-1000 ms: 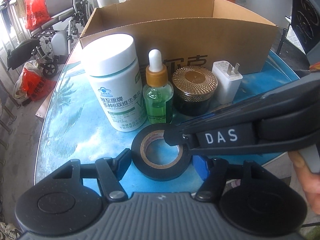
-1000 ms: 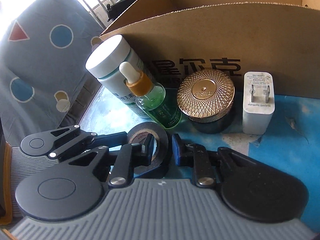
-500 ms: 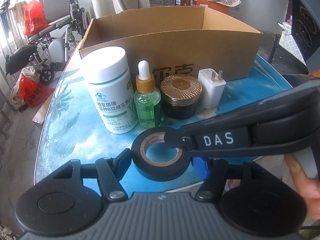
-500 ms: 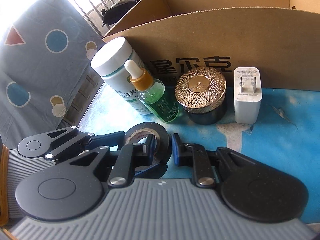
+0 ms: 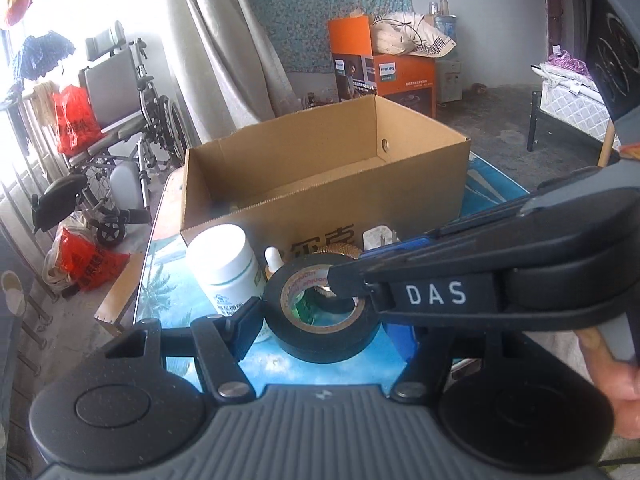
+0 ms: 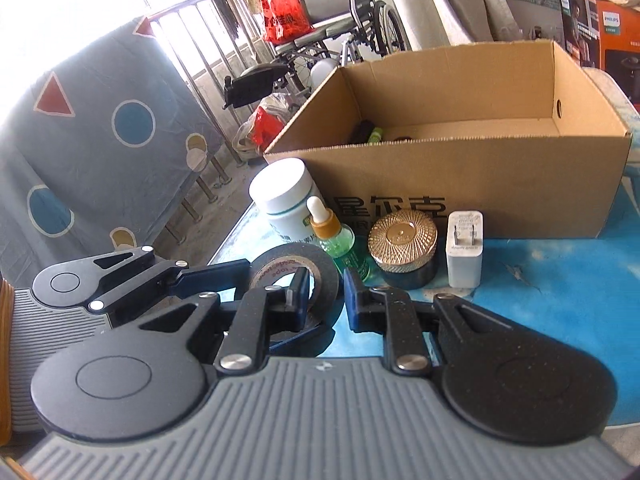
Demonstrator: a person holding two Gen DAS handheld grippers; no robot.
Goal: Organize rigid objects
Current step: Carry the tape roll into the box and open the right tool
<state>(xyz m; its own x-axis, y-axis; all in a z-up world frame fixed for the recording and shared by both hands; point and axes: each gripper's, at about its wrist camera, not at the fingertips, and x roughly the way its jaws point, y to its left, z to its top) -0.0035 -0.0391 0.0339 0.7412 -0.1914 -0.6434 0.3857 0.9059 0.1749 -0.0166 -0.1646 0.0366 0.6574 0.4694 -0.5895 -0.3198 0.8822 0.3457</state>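
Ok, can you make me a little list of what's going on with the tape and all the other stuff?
Held thing: black tape roll, off the table
Right tongs: shut on the roll's wall, one finger through its hole
Left tongs: clamped across the roll's outside
Waiting on table: white bottle, dropper bottle, gold-lidded jar, charger
Box: open, behind that row, a few small things inside

Bright window, pale curtain (image 5: 224, 52), wheelchair (image 5: 132, 120), grey concrete floor (image 5: 492, 120)
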